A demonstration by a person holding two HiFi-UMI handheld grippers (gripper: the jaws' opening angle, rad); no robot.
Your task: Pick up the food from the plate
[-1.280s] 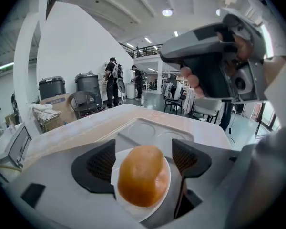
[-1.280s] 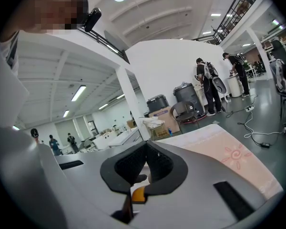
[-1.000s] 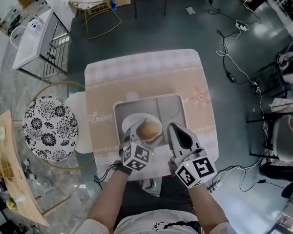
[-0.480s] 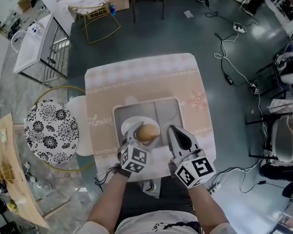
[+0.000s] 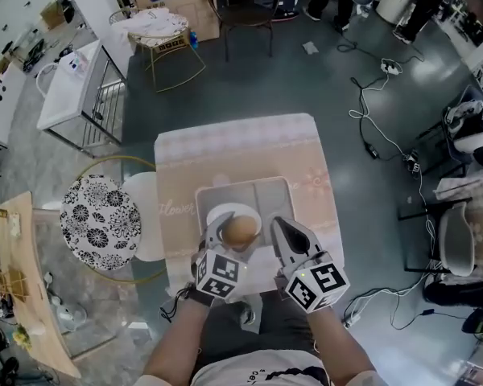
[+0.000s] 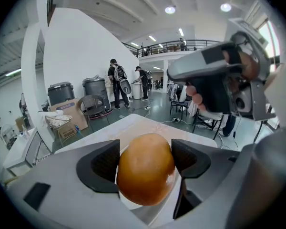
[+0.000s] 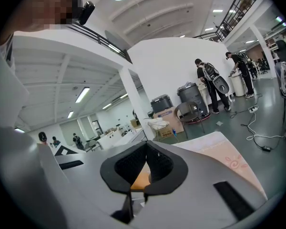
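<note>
A round golden-brown bun is clamped between the jaws of my left gripper, raised above the white plate. The plate sits in the left part of a grey tray on the small table. My right gripper hovers just right of the bun over the tray's near edge, its jaws pressed together with nothing between them. The bun shows as an orange patch beneath its pads.
The table wears a pale pink patterned cloth. A black-and-white floral stool stands to the left, a wire-legged side table farther back. Cables trail over the floor at right. People stand far off in the hall.
My left gripper has lifted the bun up off the plate and drawn it slightly toward me. The right gripper has stayed beside it. The head view has shifted, showing more floor.
</note>
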